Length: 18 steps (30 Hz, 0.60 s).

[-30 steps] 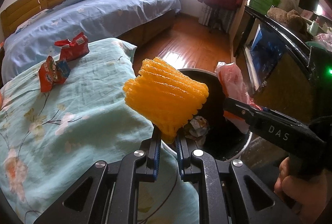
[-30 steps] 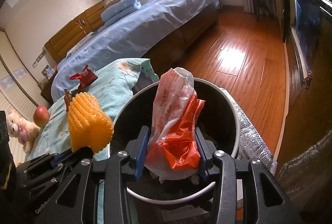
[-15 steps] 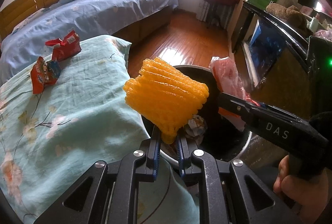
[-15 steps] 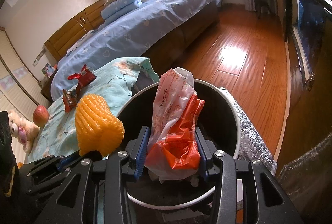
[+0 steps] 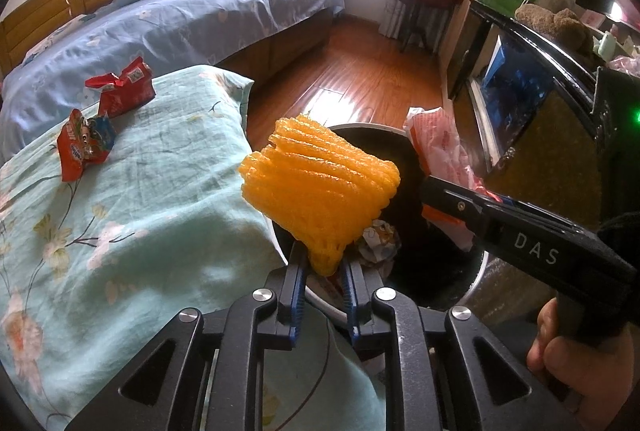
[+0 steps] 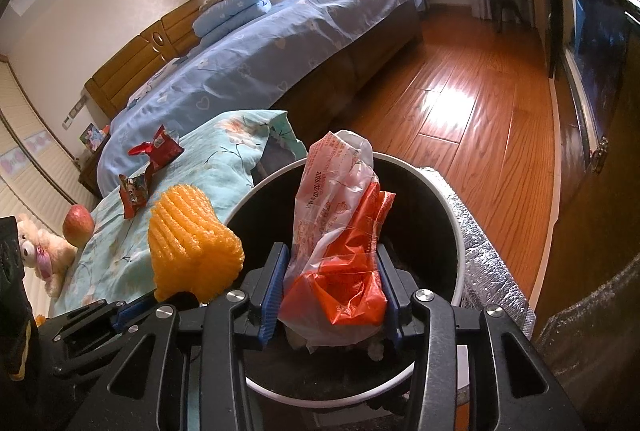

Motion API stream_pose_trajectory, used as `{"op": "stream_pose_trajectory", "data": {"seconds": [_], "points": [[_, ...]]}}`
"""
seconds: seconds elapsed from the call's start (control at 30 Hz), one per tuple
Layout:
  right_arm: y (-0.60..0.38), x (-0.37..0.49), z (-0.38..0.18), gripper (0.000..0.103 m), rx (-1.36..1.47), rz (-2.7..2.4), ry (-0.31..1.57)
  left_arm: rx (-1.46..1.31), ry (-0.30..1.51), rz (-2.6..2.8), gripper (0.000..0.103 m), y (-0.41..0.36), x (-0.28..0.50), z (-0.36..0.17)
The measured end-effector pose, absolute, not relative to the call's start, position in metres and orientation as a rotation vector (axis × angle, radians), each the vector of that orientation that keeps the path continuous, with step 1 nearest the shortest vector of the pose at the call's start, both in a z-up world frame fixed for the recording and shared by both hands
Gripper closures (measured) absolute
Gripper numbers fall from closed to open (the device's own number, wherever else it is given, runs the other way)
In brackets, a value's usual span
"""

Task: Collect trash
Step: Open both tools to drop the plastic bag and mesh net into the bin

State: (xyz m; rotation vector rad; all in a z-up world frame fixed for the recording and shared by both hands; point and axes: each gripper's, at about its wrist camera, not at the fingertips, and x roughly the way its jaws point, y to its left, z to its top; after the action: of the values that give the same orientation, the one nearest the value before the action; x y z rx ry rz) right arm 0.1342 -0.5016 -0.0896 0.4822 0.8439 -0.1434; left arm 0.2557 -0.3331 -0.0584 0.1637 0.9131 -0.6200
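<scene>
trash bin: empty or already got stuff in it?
Not empty. The left wrist view shows crumpled printed wrappers lying inside the black bin, below the orange foam net. How full it is cannot be told.

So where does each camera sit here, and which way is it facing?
Left wrist: on the left gripper, angled down at the bin and foam net; the right gripper and a hand show.
Right wrist: on the right gripper, over the bin, plastic bag between its fingers.
Shared: bin, net, bag, red wrappers, blue bed.
</scene>
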Motion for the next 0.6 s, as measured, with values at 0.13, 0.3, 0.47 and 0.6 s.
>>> {"op": "stream_pose_trajectory", "data": {"seconds": [0.13,0.3,0.47,0.6], "points": [[-0.504,0.135,-0.089,0.048,0.495,-0.146,0.846,0.168,0.901,-0.626,0.078,-0.332,0.253,-0.055],[-0.503,0.133,-0.086,0.029,0.513,-0.141,0.83,0.171,0.869,-0.611,0.049,-0.321,0.247,-0.051],[-0.501,0.132,-0.083,0.026,0.517,-0.142,0.818,0.175,0.858,-0.565,0.045,-0.301,0.239,-0.053],[-0.493,0.134,-0.081,0.024,0.515,-0.131,0.81,0.137,0.879,-0.527,0.045,-0.279,0.239,-0.056]]}}
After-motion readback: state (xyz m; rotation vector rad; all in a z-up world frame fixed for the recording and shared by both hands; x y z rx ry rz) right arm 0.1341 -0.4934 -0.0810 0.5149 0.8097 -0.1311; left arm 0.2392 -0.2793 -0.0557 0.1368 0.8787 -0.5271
